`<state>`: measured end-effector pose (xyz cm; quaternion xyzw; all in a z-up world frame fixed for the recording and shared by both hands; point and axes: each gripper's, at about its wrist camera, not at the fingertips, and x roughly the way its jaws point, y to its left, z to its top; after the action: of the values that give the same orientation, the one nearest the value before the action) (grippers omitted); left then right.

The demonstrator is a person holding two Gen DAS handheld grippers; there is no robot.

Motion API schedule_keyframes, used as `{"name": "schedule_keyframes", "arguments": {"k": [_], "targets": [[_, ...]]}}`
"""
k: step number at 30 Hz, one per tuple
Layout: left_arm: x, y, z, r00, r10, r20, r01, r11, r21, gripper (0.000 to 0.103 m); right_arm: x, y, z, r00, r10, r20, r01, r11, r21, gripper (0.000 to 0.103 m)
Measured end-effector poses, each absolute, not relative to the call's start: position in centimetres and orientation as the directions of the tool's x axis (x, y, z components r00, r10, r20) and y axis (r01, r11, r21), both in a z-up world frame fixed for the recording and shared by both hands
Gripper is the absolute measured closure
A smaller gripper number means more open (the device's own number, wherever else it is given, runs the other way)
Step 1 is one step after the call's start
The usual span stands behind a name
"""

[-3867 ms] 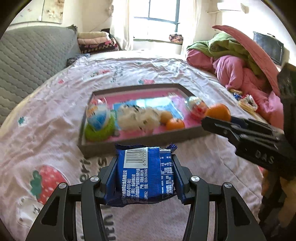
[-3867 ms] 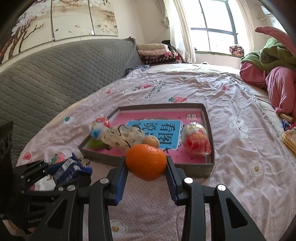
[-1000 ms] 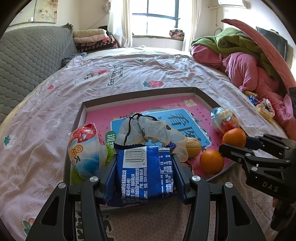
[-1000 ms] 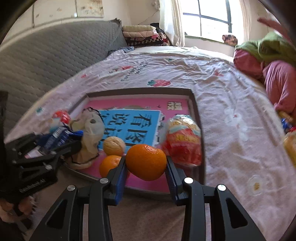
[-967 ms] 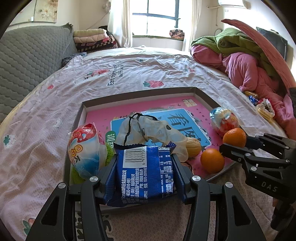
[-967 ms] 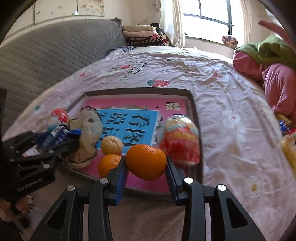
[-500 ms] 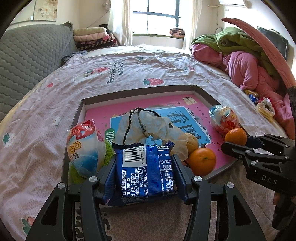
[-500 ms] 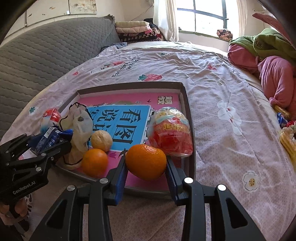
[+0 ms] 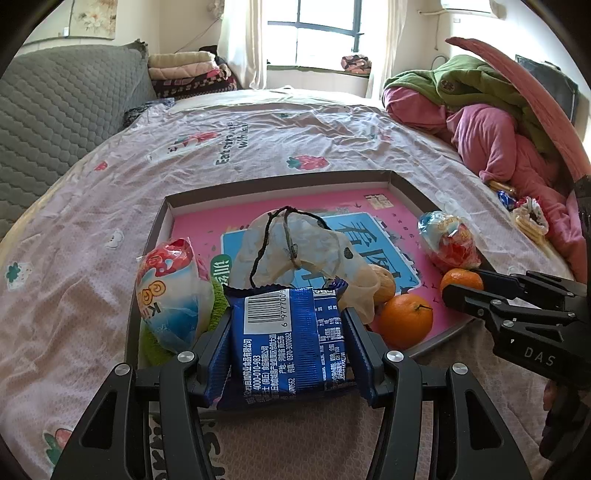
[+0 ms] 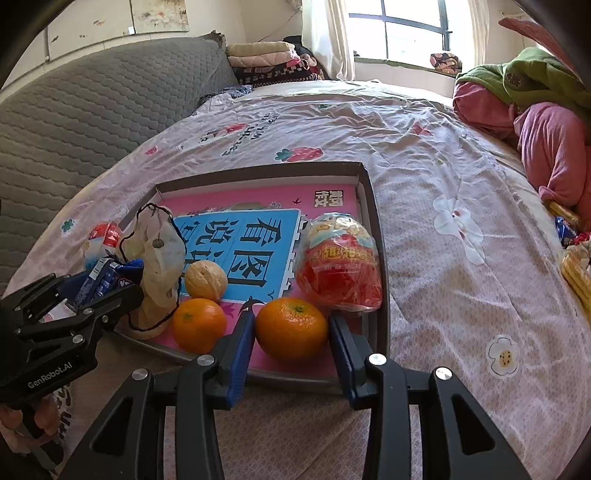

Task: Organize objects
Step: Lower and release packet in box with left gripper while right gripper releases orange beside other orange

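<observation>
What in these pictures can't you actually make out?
- Green thing, left wrist view: mostly hidden under the snack bag.
- Blue packet, left wrist view: front faces away; only the barcode side shows.
- Right gripper, right wrist view: unclear whether its pads press the orange.

- You face a bed (image 9: 295,140) spread with a pale pink sheet (image 10: 424,155) printed with strawberries, flowers and lettering
- A grey quilted headboard (image 10: 92,110) runs along your left
- Folded blankets (image 9: 188,70) are stacked at its far end
- A window (image 9: 328,29) with dark bars lets in bright daylight, with a white curtain (image 9: 240,40) beside it
- A small bundle (image 9: 356,62) sits on the sill
- To your right, pink and green bedding (image 9: 491,110) lies heaped
- The walls are cream; a floral picture (image 10: 159,14) hangs above the headboard
</observation>
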<state>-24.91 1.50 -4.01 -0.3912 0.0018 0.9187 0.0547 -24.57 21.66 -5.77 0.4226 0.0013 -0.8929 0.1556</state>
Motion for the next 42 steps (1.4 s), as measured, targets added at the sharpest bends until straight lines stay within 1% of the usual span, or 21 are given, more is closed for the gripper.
{"name": "schedule_keyframes", "arguments": {"k": [12, 17, 19, 20, 22, 24, 28, 33, 36, 42], "targets": [[-24.8, 1.4, -3.5, -0.689, 0.098, -0.718, -0.102, -0.994, -0.038, 0.045, -24.4, 21.6, -5.5, -0.599, -0.291, -0.746, 0.286, -0.948, 0.141, 0.062], [-24.6, 1.2, -3.1, -0.689, 0.106, -0.717, -0.099, -0.994, -0.051, 0.045, -24.3, 21.5, -5.3, -0.602, -0.296, -0.741, 0.291, -0.946, 0.142, 0.059], [-24.4, 1.1, -2.6, -0.698, 0.104, -0.708, -0.093, -0.994, -0.054, 0.044, -24.1, 21.6, -5.0, -0.612, -0.299, -0.732, 0.292, -0.946, 0.142, 0.058], [-24.4, 1.0, -2.3, -0.702, 0.103, -0.704, -0.092, -0.994, -0.054, 0.043, -24.0, 21.6, -4.8, -0.618, -0.302, -0.726, 0.294, -0.945, 0.143, 0.057], [-24.3, 0.8, -1.7, -0.713, 0.103, -0.694, -0.086, -0.994, -0.06, 0.04, -23.7, 21.6, -4.3, -0.632, -0.309, -0.711, 0.299, -0.943, 0.144, 0.052], [-24.1, 0.6, -1.4, -0.719, 0.101, -0.688, -0.08, -0.995, -0.063, 0.037, -23.4, 21.6, -3.8, -0.646, -0.315, -0.695, 0.306, -0.941, 0.142, 0.051], [-23.8, 0.2, -0.6, -0.727, 0.099, -0.679, -0.069, -0.995, -0.071, 0.036, -22.8, 21.5, -2.9, -0.673, -0.319, -0.667, 0.315, -0.94, 0.132, 0.049], [-23.2, -0.2, 0.4, -0.748, 0.09, -0.658, -0.054, -0.996, -0.076, 0.029, -21.8, 21.4, -1.5, -0.714, -0.328, -0.618, 0.326, -0.938, 0.121, 0.046], [-22.4, -0.4, 1.1, -0.767, 0.081, -0.637, -0.052, -0.997, -0.064, 0.028, -21.1, 21.2, -0.7, -0.739, -0.328, -0.588, 0.335, -0.937, 0.101, 0.045], [-20.7, -0.4, 1.7, -0.78, 0.05, -0.623, -0.026, -0.999, -0.047, 0.026, -19.3, 20.3, 0.6, -0.774, -0.33, -0.541, 0.355, -0.933, 0.062, 0.041]]}}
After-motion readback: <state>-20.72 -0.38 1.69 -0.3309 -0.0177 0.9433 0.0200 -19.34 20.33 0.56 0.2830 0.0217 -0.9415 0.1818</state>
